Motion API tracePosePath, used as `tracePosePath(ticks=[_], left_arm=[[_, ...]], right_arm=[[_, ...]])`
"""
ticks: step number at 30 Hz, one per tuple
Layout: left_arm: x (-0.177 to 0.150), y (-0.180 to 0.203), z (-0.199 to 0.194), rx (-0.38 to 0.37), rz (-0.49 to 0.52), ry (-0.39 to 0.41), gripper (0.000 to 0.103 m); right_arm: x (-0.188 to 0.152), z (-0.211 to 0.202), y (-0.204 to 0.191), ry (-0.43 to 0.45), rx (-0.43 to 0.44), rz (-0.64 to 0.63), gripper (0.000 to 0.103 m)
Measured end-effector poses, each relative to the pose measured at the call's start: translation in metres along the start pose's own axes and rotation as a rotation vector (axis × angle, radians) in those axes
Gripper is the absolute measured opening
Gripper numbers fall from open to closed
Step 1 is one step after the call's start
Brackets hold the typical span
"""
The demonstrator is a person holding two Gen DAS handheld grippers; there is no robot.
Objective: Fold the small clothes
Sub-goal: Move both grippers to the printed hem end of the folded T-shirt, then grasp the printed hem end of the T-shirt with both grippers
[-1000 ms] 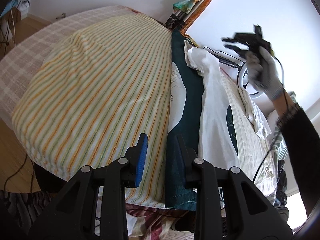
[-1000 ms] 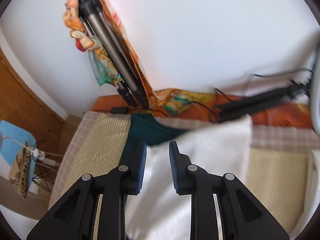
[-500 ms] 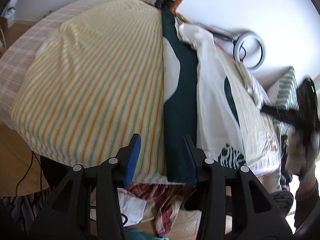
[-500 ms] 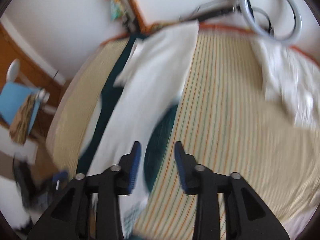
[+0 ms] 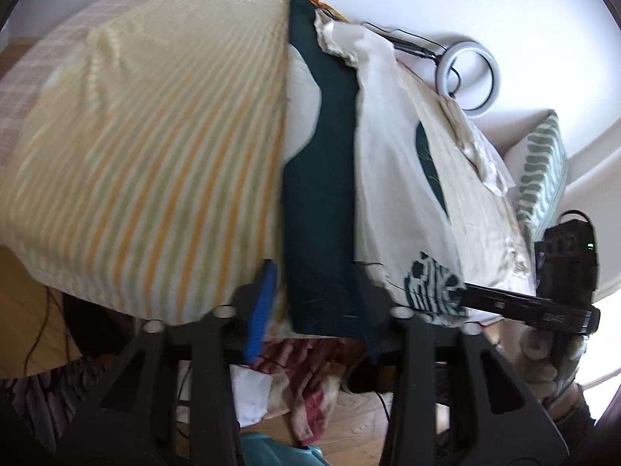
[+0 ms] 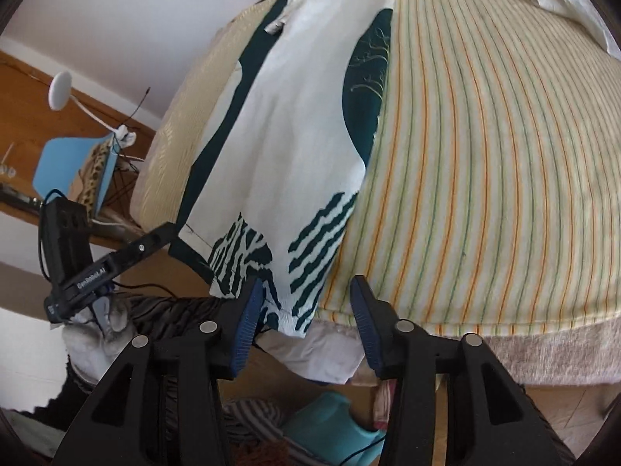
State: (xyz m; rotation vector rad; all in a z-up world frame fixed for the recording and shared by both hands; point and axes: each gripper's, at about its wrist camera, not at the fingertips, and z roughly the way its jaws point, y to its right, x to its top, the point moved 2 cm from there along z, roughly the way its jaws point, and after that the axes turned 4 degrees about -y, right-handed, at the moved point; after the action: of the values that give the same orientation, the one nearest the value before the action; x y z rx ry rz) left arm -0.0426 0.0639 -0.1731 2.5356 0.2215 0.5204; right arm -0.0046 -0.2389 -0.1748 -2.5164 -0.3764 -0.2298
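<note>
A dark green and white garment (image 5: 384, 163) lies lengthwise on a yellow striped cover (image 5: 155, 147). My left gripper (image 5: 316, 310) is at the garment's near dark green hem (image 5: 322, 272). Its jaws are closing with the hem between them, and a gap still shows beside the blue pad (image 5: 262, 310). My right gripper (image 6: 304, 322) is at the near corner, where the white cloth bears dark green stripes (image 6: 310, 256). Its jaws are closing around that corner, pads apart from it. Each view shows the other gripper (image 5: 566, 291) (image 6: 77, 256) in a gloved hand.
A ring light (image 5: 467, 77) and a green-patterned pillow (image 5: 541, 171) lie at the far right. Crumpled white cloth (image 5: 477, 143) sits on the cover beyond the garment. Below the near edge are a teal object (image 6: 337, 415), loose cloth and wooden floor. A blue chair (image 6: 73, 163) stands at the left.
The right gripper swung from the garment's far end down to its near striped corner. The left gripper edged onto the near green hem. Both jaws widened, then narrowed.
</note>
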Motion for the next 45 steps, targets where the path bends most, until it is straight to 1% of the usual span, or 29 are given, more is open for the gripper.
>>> tracePosePath(ticks=[1,2,4,6,7,8,10,12,13,15,17,18,19,21,25,27,29,30,31,32,33,36,37,38,39,40,41,44,45], left_arm=[[0.001,0.000,0.003,-0.011,-0.008,-0.012,0.004],[0.001,-0.001,0.007,-0.012,-0.018,-0.014,0.004],[0.001,-0.002,0.005,-0.010,-0.021,-0.004,0.000],[0.001,-0.001,-0.006,-0.007,-0.017,0.028,0.000],[0.002,-0.002,-0.014,-0.009,-0.022,0.045,0.000],[0.001,-0.002,-0.023,-0.027,-0.020,0.060,0.000],[0.000,0.000,-0.032,-0.020,0.007,0.073,0.000],[-0.002,-0.001,-0.028,0.005,0.031,0.059,0.000],[-0.003,-0.002,-0.024,0.017,0.034,0.050,0.000],[-0.005,-0.008,-0.013,0.018,0.011,0.019,0.000],[-0.007,-0.013,-0.017,-0.009,-0.018,0.019,0.000],[-0.007,-0.013,-0.022,-0.014,-0.016,0.031,0.000],[-0.006,-0.011,-0.028,-0.014,-0.004,0.052,0.000],[-0.006,-0.011,-0.031,-0.009,0.006,0.056,0.000],[-0.009,-0.016,-0.016,-0.020,-0.012,-0.001,0.000],[-0.010,-0.014,-0.015,-0.022,-0.008,-0.010,0.000],[-0.009,-0.014,-0.016,-0.015,-0.009,-0.013,0.010],[-0.008,-0.014,-0.016,-0.021,-0.014,-0.013,0.022],[-0.006,-0.015,-0.017,-0.032,-0.023,-0.013,0.032],[-0.005,-0.015,-0.016,-0.041,-0.029,-0.015,0.034],[-0.004,-0.015,-0.014,-0.046,-0.029,-0.023,0.034],[-0.004,-0.009,-0.011,-0.029,0.006,-0.028,0.034],[-0.004,-0.006,-0.010,-0.011,0.027,-0.030,0.030],[-0.004,-0.005,-0.009,-0.009,0.036,-0.037,0.020],[-0.004,-0.005,-0.006,-0.016,0.034,-0.057,0.000],[-0.003,-0.006,-0.003,-0.030,0.021,-0.074,0.000],[-0.003,-0.005,-0.002,-0.033,0.018,-0.073,0.000],[0.002,-0.002,-0.007,-0.043,0.022,-0.058,0.000],[0.004,-0.002,-0.008,-0.050,0.016,-0.052,0.000]], right_arm=[[0.001,0.004,0.000,-0.010,0.011,-0.002,0.019],[-0.006,0.007,-0.002,-0.016,0.015,-0.008,0.004],[-0.008,0.009,-0.002,-0.002,0.011,-0.020,0.002],[-0.010,0.003,-0.001,0.016,-0.001,-0.005,0.001],[-0.011,-0.005,-0.001,0.030,0.004,0.005,0.001],[-0.014,-0.014,-0.001,0.051,0.024,0.004,0.001],[-0.019,-0.029,-0.006,0.087,0.031,-0.027,0.001],[-0.022,-0.028,-0.006,0.089,0.020,-0.039,0.001],[-0.024,-0.022,-0.004,0.074,0.016,-0.039,0.001],[-0.024,-0.007,0.002,0.041,-0.009,-0.019,0.001],[-0.024,-0.004,0.011,0.033,0.020,0.028,0.001],[-0.024,-0.009,0.011,0.047,0.048,0.037,0.001],[-0.024,-0.016,0.009,0.069,0.056,0.025,0.001],[-0.024,-0.024,0.006,0.084,0.040,-0.008,0.001],[-0.026,-0.009,0.007,0.043,-0.030,-0.032,0.001],[-0.027,-0.006,0.009,0.039,-0.031,-0.023,0.001],[-0.026,-0.011,0.011,0.042,-0.017,-0.022,0.003],[-0.025,-0.014,0.012,0.044,-0.015,-0.020,0.004],[-0.024,-0.019,0.017,0.046,-0.002,-0.015,0.008],[-0.024,-0.019,0.017,0.048,0.015,-0.006,0.021],[-0.023,-0.021,0.019,0.056,0.037,0.005,0.030],[-0.021,-0.017,0.020,0.038,0.043,0.006,0.031],[-0.021,-0.015,0.020,0.027,0.048,-0.004,0.031],[-0.020,-0.013,0.017,0.024,0.044,-0.017,0.027],[-0.019,-0.009,0.013,0.015,0.035,-0.030,0.022],[-0.018,-0.005,0.012,-0.005,0.030,-0.036,0.009],[-0.017,-0.003,0.012,-0.020,0.033,-0.030,0.003],[-0.015,-0.005,0.013,-0.004,0.043,-0.009,0.001],[-0.013,-0.008,0.013,0.010,0.062,0.002,0.001]])
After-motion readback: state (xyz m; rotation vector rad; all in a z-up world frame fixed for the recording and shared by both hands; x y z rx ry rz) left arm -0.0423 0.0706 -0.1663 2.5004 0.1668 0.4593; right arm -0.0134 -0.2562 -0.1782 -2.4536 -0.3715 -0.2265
